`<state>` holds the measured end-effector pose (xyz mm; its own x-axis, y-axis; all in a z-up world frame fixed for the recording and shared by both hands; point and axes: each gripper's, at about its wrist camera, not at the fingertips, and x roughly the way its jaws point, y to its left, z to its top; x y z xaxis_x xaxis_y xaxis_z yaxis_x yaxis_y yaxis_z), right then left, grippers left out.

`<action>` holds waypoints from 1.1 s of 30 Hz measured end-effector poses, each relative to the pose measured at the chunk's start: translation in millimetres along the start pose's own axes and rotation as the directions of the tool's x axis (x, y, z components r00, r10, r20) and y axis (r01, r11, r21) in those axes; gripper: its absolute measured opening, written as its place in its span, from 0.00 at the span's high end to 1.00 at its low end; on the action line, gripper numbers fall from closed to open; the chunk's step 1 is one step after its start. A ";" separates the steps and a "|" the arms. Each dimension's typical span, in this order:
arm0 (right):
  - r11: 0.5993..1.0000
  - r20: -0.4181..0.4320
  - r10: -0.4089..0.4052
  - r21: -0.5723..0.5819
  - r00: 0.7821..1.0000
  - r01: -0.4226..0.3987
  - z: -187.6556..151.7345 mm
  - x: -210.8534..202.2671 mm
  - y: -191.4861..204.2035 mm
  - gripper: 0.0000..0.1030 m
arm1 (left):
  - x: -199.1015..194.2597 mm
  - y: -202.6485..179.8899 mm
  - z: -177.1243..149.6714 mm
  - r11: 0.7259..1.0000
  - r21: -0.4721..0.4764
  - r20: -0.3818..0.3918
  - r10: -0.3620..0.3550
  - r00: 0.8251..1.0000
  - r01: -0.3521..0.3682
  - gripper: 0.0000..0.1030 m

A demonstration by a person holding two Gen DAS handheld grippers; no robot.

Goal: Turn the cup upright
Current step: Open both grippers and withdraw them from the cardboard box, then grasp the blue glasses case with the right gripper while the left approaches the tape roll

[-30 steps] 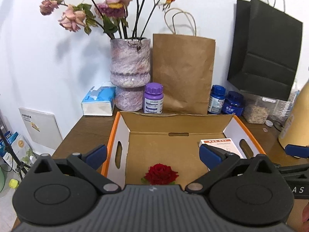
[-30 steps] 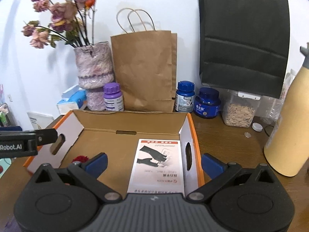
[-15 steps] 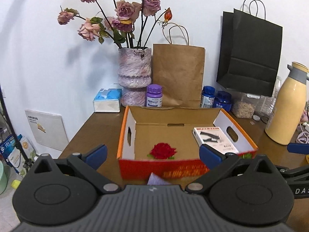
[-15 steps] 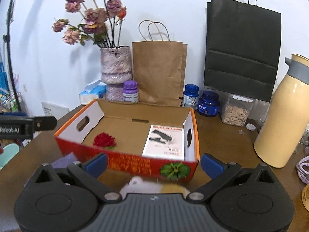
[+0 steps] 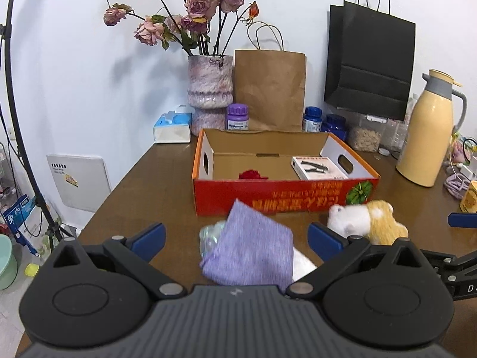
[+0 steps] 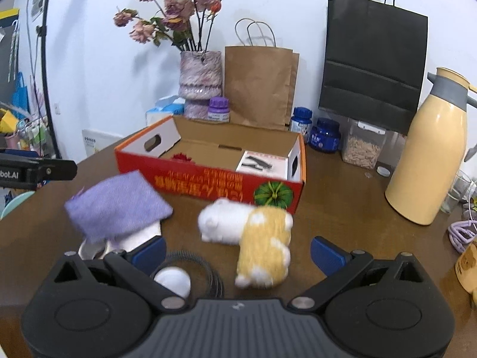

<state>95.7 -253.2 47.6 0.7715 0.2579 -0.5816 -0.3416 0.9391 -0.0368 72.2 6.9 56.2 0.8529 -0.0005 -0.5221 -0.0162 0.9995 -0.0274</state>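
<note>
A white cup-like object (image 6: 140,235) lies on its side on the brown table (image 6: 342,197), mostly covered by a purple cloth (image 6: 119,205); its rim (image 6: 91,249) shows to the left. In the left wrist view only a white patch (image 5: 302,264) of it shows under the purple cloth (image 5: 253,247). My left gripper (image 5: 237,238) is open, with the cloth between and beyond its fingers. My right gripper (image 6: 237,253) is open above a white-and-yellow plush toy (image 6: 256,235). Neither holds anything.
An orange cardboard box (image 5: 283,197) with a red flower and a booklet stands behind the cloth. A white ball (image 6: 173,280) in a black coil lies near my right gripper. A yellow thermos (image 6: 429,155), jars, paper bags and a flower vase (image 5: 210,89) line the back.
Both grippers have drawn back from the box toward the table's front. The purple cloth, the plush toy and the white ball have come into view.
</note>
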 end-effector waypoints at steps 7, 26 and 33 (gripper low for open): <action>0.999 -0.011 0.032 -0.042 0.999 -0.033 -27.0 -17.9 0.3 0.00 | -22.9 -3.7 -26.6 1.000 0.008 -0.008 0.010 1.000 -0.010 0.00; 0.942 -0.084 0.264 -0.193 0.961 -0.276 -76.9 -25.5 12.1 0.00 | -73.4 -6.6 -74.8 0.999 0.022 -0.034 0.041 0.999 -0.041 0.00; 0.907 -0.129 0.347 -0.206 0.929 -0.367 -74.8 -3.0 23.9 0.00 | -81.1 2.9 -84.4 0.999 0.005 -0.052 0.046 0.998 -0.046 0.00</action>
<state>45.1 -248.5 -12.4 0.5290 0.5360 -0.6580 -0.7038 0.7103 0.0129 -41.1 7.2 26.6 0.8229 0.0439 -0.5665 -0.0529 0.9986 0.0006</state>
